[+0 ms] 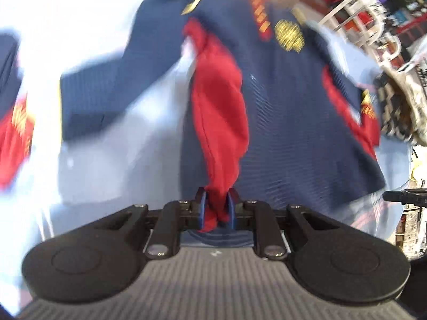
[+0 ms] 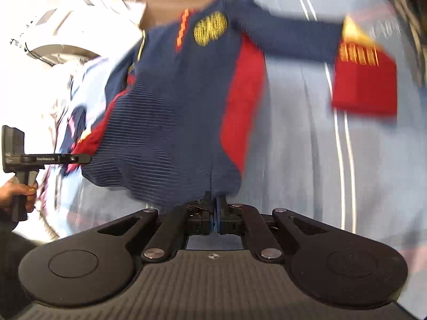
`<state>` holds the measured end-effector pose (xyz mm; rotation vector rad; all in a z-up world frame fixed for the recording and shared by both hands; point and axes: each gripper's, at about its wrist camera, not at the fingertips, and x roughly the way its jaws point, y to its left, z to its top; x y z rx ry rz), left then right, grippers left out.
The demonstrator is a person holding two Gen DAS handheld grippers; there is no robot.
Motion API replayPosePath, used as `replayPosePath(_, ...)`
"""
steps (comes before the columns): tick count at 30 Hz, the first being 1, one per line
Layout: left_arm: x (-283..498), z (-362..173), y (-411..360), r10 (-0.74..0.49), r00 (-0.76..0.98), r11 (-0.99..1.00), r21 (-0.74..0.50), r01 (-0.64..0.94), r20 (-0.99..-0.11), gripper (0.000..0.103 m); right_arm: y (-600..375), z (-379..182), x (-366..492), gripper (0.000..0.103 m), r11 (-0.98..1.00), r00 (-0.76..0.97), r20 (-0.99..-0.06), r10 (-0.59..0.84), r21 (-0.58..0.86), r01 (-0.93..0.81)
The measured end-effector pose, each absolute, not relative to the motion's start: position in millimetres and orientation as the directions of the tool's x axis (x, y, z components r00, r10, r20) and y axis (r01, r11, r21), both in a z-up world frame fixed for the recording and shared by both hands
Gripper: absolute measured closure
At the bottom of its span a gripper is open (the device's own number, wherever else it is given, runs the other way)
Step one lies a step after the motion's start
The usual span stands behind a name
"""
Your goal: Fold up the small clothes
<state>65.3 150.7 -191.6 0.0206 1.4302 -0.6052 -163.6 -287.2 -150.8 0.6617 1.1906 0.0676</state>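
Note:
A small navy jersey [image 1: 288,112] with red side panels, red cuffs and a gold crest lies spread over a pale blue sheet [image 1: 112,160]. My left gripper [image 1: 217,205] is shut on a bunched red strip of the jersey that stretches away from the jaws. In the right wrist view the same jersey [image 2: 165,112] hangs from my right gripper [image 2: 216,210], whose jaws are shut on its navy hem. One long sleeve with a red cuff [image 2: 364,82] reaches out to the right. My left gripper [image 2: 48,158] shows at the left edge, held by a hand [image 2: 16,189].
The pale blue sheet [image 2: 301,146] with thin white stripes covers the surface under the jersey. A white wire rack [image 1: 368,18] and patterned cloth [image 1: 400,101] stand at the right in the left wrist view. White furniture [image 2: 53,26] sits at the upper left in the right wrist view.

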Motion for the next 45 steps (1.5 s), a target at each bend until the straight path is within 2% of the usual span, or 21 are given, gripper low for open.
replayPosePath(3,50,-219,169,-0.339,-0.035,0.870,-0.328,0.368,-0.940,0.087,-282,-169,-181,0.101,0.783,0.318,-0.851,0.417,0.514,0.350)
replayPosePath(4,46,-226,173,-0.313,-0.034,0.882,-0.304,0.359,-0.949,0.087,-281,-178,-185,0.095,0.777,0.302,-0.859,0.414,0.506,0.375)
replayPosePath(6,42,-230,179,-0.293,0.008,0.903,-0.274,0.329,-0.956,0.076,-280,-190,-187,0.070,0.777,0.283,-0.882,0.378,0.468,0.420)
replayPosePath(7,41,-228,181,-0.301,0.048,0.907,-0.271,0.321,-0.952,0.052,-280,-193,-185,0.055,0.793,0.282,-0.898,0.337,0.433,0.428)
replayPosePath(8,40,-223,181,-0.308,0.093,0.908,-0.264,0.326,-0.947,0.026,-281,-193,-180,0.046,0.810,0.294,-0.910,0.294,0.400,0.429)
replayPosePath(10,40,-216,177,-0.334,0.162,0.899,-0.261,0.352,-0.929,0.007,-280,-191,-170,0.006,0.830,0.341,-0.905,0.255,0.386,0.403)
replayPosePath(11,41,-213,174,-0.353,0.173,0.889,-0.272,0.369,-0.920,0.007,-281,-190,-165,0.000,0.838,0.357,-0.901,0.247,0.384,0.389)
replayPosePath(12,43,-212,169,-0.376,0.167,0.876,-0.291,0.384,-0.911,0.007,-281,-189,-158,0.000,0.851,0.364,-0.905,0.221,0.361,0.381)
replayPosePath(15,46,-221,156,-0.393,0.126,0.848,-0.306,0.432,-0.911,0.007,-287,-192,-143,0.000,0.879,0.404,-0.899,0.170,0.324,0.351)
replayPosePath(18,44,-236,148,-0.399,0.077,0.838,-0.330,0.434,-0.914,0.007,-299,-211,-129,0.000,0.853,0.422,-0.881,0.214,0.379,0.358)
replayPosePath(20,42,-242,148,-0.419,0.067,0.838,-0.358,0.412,-0.905,0.006,-304,-221,-123,0.008,0.837,0.413,-0.875,0.251,0.411,0.363)
replayPosePath(22,43,-246,147,-0.442,0.072,0.837,-0.382,0.393,-0.894,0.006,-305,-226,-117,0.022,0.820,0.405,-0.864,0.298,0.450,0.355)
replayPosePath(24,43,-249,143,-0.453,0.077,0.837,-0.394,0.379,-0.888,0.009,-300,-232,-111,0.025,0.806,0.389,-0.854,0.346,0.483,0.344)
replayPosePath(25,43,-250,140,-0.458,0.079,0.838,-0.400,0.371,-0.885,0.019,-298,-234,-112,0.028,0.803,0.377,-0.854,0.358,0.488,0.343)
replayPosePath(26,44,-251,138,-0.457,0.083,0.841,-0.400,0.365,-0.886,0.043,-296,-236,-111,0.034,0.801,0.372,-0.854,0.365,0.492,0.343)
replayPosePath(27,44,-252,135,-0.442,0.091,0.850,-0.383,0.362,-0.893,0.057,-294,-236,-112,0.063,0.801,0.364,-0.856,0.367,0.490,0.343)
replayPosePath(28,46,-255,133,-0.418,0.101,0.863,-0.360,0.354,-0.903,0.087,-292,-239,-109,0.085,0.799,0.350,-0.859,0.374,0.490,0.349)
replayPosePath(29,47,-258,134,-0.412,0.097,0.870,-0.360,0.337,-0.906,0.095,-291,-242,-108,0.085,0.788,0.336,-0.859,0.385,0.496,0.364)
replayPosePath(33,56,-260,140,-0.440,0.074,0.878,-0.411,0.247,-0.895,0.096,-286,-240,-104,0.091,0.781,0.321,-0.863,0.390,0.495,0.381)
replayPosePath(40,49,-194,146,-0.527,0.071,0.821,-0.485,0.302,-0.847,0.097,-290,-172,-118,0.093,0.692,0.393,-0.786,0.478,0.612,0.382)
replayPosePath(45,31,-177,172,-0.519,0.026,0.823,-0.491,0.287,-0.854,0.097,-293,-147,-145,0.093,0.663,0.362,-0.778,0.514,0.628,0.407)
